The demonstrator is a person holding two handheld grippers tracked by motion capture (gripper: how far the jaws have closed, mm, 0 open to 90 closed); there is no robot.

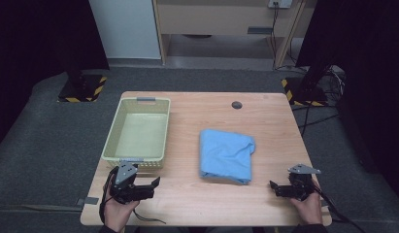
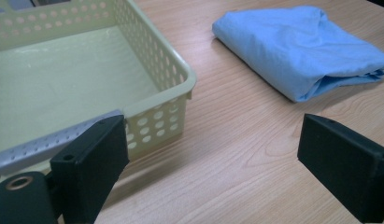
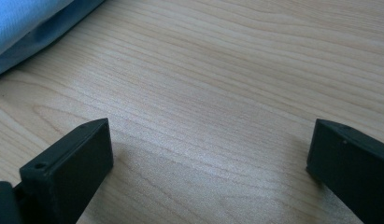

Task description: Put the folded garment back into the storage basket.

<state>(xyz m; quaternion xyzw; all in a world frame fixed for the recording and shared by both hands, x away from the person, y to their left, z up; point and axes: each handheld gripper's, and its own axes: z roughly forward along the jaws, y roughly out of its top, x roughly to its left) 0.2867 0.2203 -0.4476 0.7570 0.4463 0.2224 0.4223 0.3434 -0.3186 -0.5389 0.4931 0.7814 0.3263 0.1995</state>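
A folded light-blue cloth (image 1: 226,155) lies flat on the wooden table (image 1: 197,116), right of centre. To its left stands an empty pale-yellow perforated basket (image 1: 111,136). My left gripper (image 1: 153,188) rests at the table's front left, just before the basket's near wall, open with nothing between its jaws. In the left gripper view the basket (image 2: 180,74) is close on the left, the cloth (image 2: 302,46) farther off to the right, and the left gripper (image 2: 213,140) holds only bare wood. My right gripper (image 1: 275,189) sits at the front right, open and empty. In its own view the right gripper (image 3: 213,140) is over bare table, with the cloth's edge (image 3: 26,23) at upper left.
A small dark round grommet (image 1: 236,105) is set in the table near its far edge. Grey carpet surrounds the table. Black stands with yellow-striped bases (image 1: 83,87) rise at the back left and back right, and cables (image 1: 313,116) trail on the floor at the right.
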